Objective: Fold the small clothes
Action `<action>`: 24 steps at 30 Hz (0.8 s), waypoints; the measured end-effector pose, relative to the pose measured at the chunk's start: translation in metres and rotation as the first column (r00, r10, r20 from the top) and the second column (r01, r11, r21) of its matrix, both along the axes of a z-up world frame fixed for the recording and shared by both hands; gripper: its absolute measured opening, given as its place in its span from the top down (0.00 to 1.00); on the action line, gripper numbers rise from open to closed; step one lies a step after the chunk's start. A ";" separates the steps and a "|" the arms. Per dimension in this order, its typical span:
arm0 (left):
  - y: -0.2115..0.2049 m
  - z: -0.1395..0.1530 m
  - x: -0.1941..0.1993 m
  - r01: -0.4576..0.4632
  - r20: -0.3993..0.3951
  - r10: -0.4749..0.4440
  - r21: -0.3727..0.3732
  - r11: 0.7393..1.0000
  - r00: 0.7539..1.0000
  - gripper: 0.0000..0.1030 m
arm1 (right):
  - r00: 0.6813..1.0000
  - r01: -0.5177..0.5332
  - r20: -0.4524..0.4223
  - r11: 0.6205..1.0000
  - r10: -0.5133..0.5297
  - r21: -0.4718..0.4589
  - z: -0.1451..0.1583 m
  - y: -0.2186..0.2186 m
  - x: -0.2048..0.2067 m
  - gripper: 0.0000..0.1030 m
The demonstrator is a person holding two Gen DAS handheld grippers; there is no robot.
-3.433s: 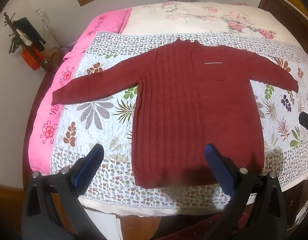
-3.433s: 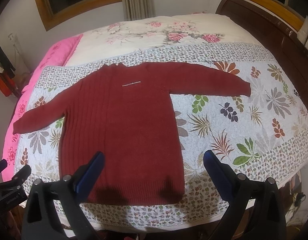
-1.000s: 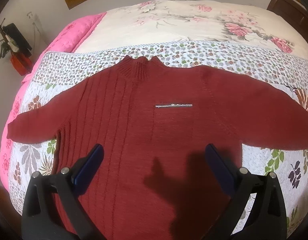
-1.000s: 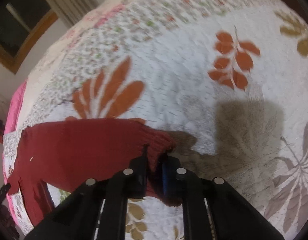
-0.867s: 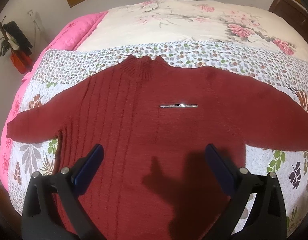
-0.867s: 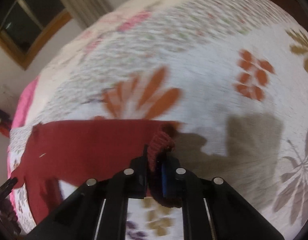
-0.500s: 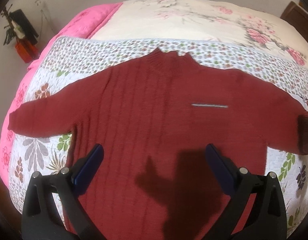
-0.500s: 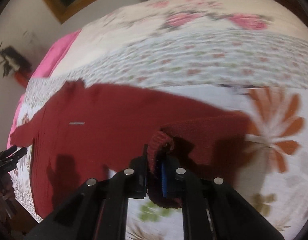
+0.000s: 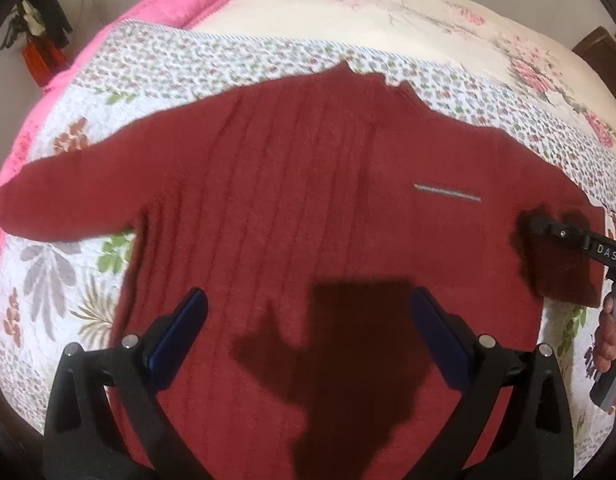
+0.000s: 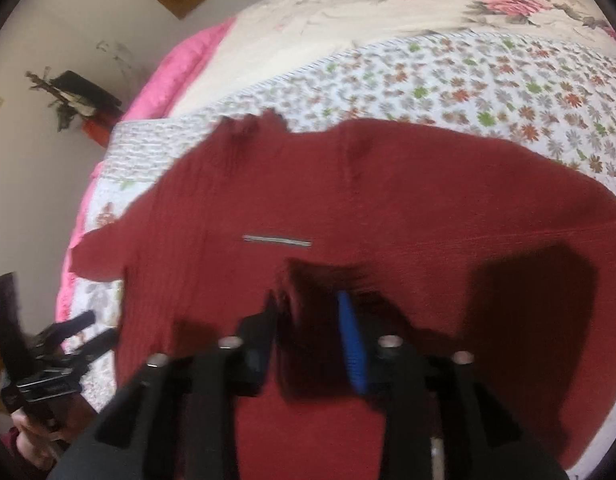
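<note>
Sweater (image 9: 292, 216) lies flat on the quilt (image 9: 212, 56), soft, limp, fairly thick knit. Our right gripper (image 10: 308, 320) pinches its folded-in cuff (image 10: 304, 288); our left gripper (image 9: 308, 320) hovers spread. We judge cuffs and hem the best holds.

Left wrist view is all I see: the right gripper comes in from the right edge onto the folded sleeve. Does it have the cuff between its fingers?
Observer: Yes. In the right wrist view the cuff sits between the fingers of the right gripper; blur hides how firmly.
Operator: And my left gripper, does it touch the sweater?
Observer: It seems not. The left gripper shows open beside the side edge of the sweater, apart from it.
</note>
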State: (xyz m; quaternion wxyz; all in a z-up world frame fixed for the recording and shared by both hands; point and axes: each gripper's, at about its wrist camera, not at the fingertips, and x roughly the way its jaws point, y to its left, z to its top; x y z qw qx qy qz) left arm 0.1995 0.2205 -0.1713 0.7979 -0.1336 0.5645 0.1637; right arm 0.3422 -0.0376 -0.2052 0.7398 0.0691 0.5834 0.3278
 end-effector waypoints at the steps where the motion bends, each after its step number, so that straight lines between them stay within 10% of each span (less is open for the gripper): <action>1: -0.002 -0.002 0.001 0.004 0.000 -0.004 -0.004 1.000 1.000 0.03 | 1.000 0.000 0.010 1.000 -0.001 0.024 0.006 -0.005 -0.003 0.58; 7: -0.034 -0.011 0.027 0.066 0.022 -0.064 -0.105 0.992 0.998 0.03 | 0.992 0.094 0.089 0.995 -0.093 -0.009 0.039 -0.077 -0.015 0.56; 17: -0.106 -0.074 0.102 0.104 -0.046 -0.123 -0.294 0.950 0.991 0.03 | 0.952 0.304 0.076 0.947 -0.298 -0.101 0.011 -0.194 -0.040 0.55; 24: -0.130 -0.099 0.124 0.093 -0.088 -0.123 -0.287 0.953 0.989 0.04 | 0.953 0.299 0.088 0.949 -0.292 -0.096 0.004 -0.210 -0.056 0.55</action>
